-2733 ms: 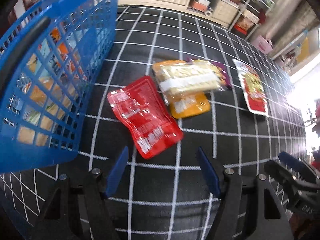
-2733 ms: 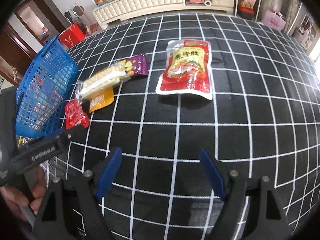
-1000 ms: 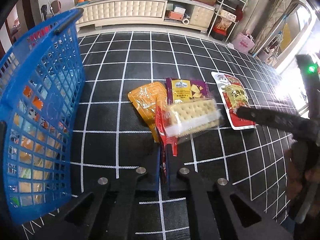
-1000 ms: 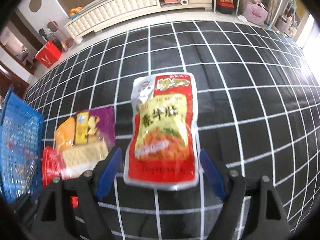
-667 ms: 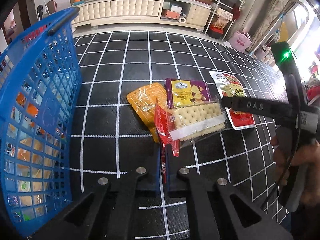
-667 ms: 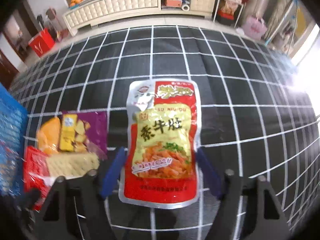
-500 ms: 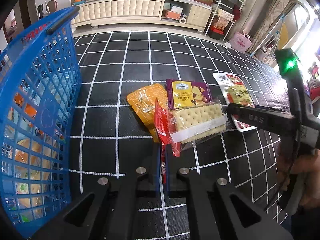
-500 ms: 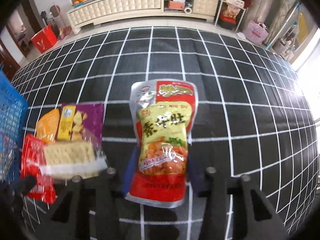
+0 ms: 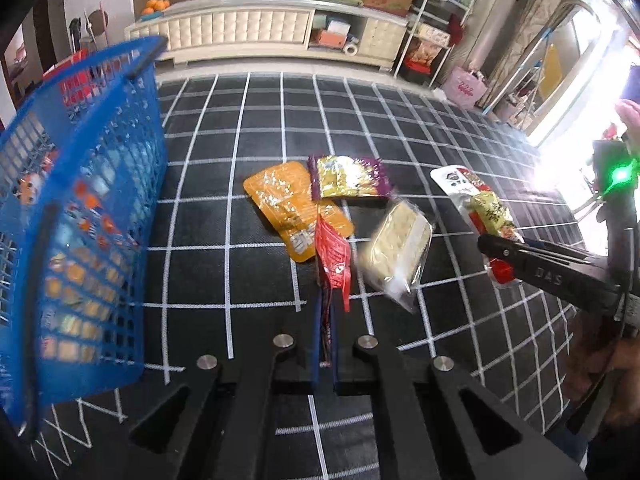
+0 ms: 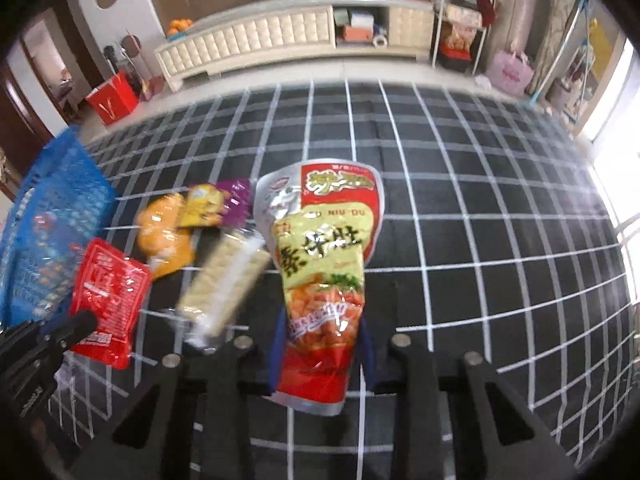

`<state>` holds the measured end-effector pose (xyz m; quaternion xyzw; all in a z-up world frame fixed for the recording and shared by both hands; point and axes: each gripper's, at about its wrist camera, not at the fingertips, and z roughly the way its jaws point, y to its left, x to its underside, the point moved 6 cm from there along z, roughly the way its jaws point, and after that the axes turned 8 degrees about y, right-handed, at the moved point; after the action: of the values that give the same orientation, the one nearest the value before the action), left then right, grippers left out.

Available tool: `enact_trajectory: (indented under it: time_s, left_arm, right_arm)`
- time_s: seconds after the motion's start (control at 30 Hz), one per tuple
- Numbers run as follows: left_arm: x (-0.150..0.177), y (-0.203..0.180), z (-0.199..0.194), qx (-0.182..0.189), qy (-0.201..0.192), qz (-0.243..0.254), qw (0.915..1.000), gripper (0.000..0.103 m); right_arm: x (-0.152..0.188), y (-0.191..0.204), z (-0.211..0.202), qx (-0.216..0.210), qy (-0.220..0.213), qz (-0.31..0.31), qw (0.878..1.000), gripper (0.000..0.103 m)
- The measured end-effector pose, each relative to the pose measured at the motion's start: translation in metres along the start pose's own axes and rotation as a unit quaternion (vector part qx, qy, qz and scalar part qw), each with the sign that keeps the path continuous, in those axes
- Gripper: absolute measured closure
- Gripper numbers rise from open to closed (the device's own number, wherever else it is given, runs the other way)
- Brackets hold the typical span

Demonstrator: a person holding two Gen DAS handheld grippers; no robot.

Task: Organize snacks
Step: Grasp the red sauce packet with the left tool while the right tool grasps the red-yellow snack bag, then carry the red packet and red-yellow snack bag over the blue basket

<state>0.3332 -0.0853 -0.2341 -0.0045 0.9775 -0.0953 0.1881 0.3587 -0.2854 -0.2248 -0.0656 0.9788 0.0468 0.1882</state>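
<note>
Pinching the red packet [image 9: 332, 256] edge-on, the left hand-held gripper [image 9: 327, 344] sits right of the blue basket [image 9: 80, 208]; farther right, the right hand-held gripper [image 10: 320, 356] clamps the yellow-red pouch [image 10: 324, 272] (cracker pack [image 9: 396, 256] blurred between them).

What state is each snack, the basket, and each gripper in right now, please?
Left gripper: shut on small red packet.
Right gripper: shut on big red-and-yellow pouch.
Clear cracker pack: tilted, blurred.
Orange pouch: lying flat.
Purple packet: lying flat.
Blue plastic basket: holding snacks.
</note>
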Motion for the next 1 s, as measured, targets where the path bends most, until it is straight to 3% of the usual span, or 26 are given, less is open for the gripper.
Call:
enact_trajectory:
  time_s: [0.3, 0.5, 0.73, 1.0]
  left_arm:
    - [0.005, -0.010, -0.081, 0.011, -0.064, 0.021, 0.9977, 0.101]
    - [0.012, 0.008, -0.126, 0.007, -0.099, 0.023, 0.9948, 0.101]
    - [0.012, 0.048, -0.160, 0.018, -0.113, -0.004, 0.9935, 0.101]
    - [0.003, 0.109, -0.178, -0.007, -0.113, -0.021, 0.9933, 0.101]
  right_arm:
    - [0.004, 0.041, -0.078, -0.018, -0.061, -0.040, 0.997, 0.068]
    - [0.007, 0.084, -0.107, -0.032, -0.087, -0.071, 0.993, 0.068]
    - [0.003, 0.130, -0.108, -0.060, -0.090, -0.086, 0.990, 0.068]
    - [0.002, 0.186, -0.087, -0.083, -0.073, -0.120, 0.987, 0.067]
